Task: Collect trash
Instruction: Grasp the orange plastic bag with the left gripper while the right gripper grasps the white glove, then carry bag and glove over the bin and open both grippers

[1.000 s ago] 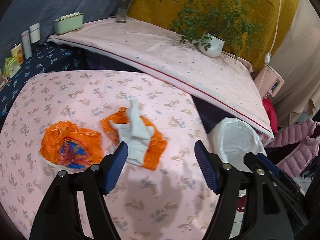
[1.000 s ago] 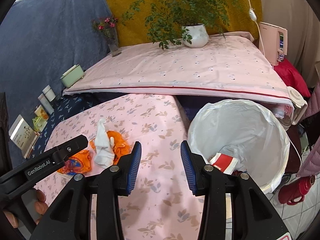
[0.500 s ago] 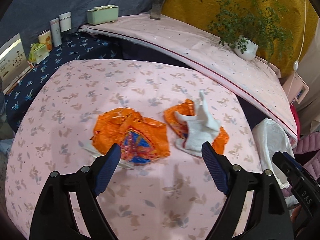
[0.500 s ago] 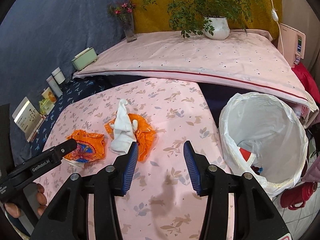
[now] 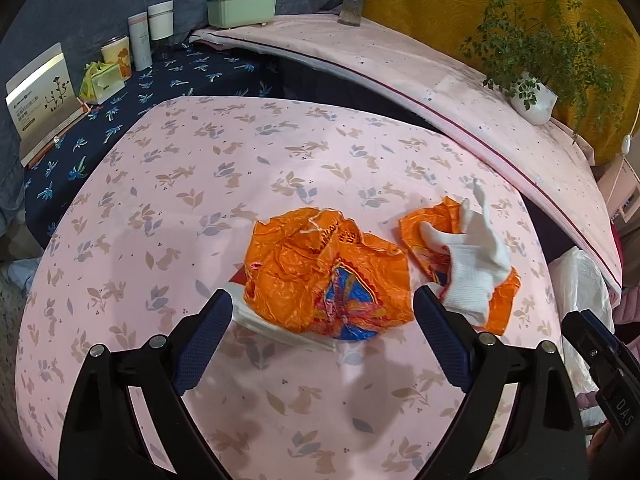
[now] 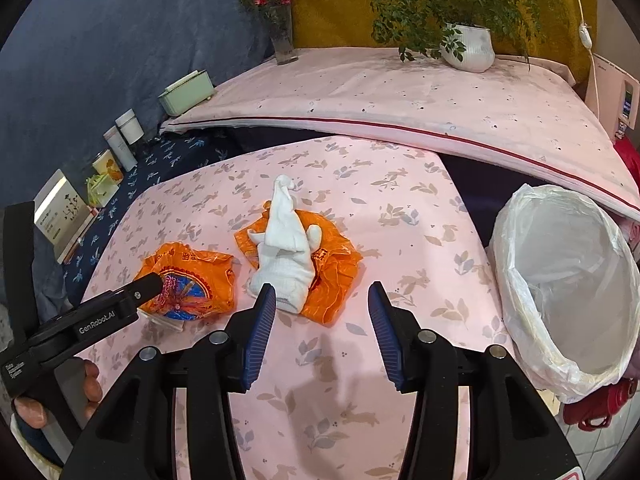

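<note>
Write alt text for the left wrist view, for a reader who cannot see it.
The left gripper, its jaws opening and nothing between them, hangs over a crumpled orange wrapper on a pink floral tablecloth. To the right a white glove lies on a second orange wrapper; the right gripper's tip shows at the right edge.

Two orange wrappers on the pink cloth, the left orange wrapper (image 5: pixel 320 276) and the right orange wrapper (image 6: pixel 332 272), and one white glove (image 6: pixel 286 256) draped over the right one; one bin (image 6: pixel 560 280) with a white liner, one potted plant (image 6: pixel 468 46), one flower vase (image 6: pixel 282 38), one green box (image 6: pixel 186 92), two white cylinders (image 5: pixel 150 34)
</note>
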Demonstrator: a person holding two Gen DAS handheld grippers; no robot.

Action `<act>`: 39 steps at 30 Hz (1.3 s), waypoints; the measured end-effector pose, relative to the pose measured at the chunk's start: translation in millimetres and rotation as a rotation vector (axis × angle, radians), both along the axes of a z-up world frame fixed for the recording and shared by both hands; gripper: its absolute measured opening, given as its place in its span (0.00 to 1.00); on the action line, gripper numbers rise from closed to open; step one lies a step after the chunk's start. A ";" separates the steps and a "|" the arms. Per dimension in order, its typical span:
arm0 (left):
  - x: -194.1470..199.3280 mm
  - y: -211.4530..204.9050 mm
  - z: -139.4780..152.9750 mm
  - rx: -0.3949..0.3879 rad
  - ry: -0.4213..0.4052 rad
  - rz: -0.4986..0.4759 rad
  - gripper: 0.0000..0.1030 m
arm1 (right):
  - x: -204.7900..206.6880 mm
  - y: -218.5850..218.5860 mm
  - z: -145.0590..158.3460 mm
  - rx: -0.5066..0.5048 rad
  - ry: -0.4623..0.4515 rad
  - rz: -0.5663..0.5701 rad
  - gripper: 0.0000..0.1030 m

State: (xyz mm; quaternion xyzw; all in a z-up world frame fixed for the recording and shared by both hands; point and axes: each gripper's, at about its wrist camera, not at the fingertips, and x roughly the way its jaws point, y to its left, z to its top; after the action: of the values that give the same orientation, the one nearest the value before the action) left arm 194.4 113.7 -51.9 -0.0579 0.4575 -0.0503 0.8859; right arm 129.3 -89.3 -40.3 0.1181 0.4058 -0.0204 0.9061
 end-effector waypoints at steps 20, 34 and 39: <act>40.9 -18.9 -16.0 0.049 0.024 -0.070 0.33 | 83.4 22.2 -43.6 0.033 0.088 0.029 0.37; 23.8 -47.1 30.6 -0.016 -0.051 -0.137 0.19 | 64.5 12.6 -5.3 0.039 -0.002 0.054 0.07; 10.8 -62.7 55.7 -0.030 -0.094 -0.162 0.19 | 47.6 -2.4 23.4 0.046 -0.063 0.030 0.07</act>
State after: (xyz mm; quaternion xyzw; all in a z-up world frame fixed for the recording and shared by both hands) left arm 205.2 51.0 3.8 -0.0315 0.4178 -0.1314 0.8984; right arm 176.9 -91.8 -16.8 0.1333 0.3792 0.0060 0.9157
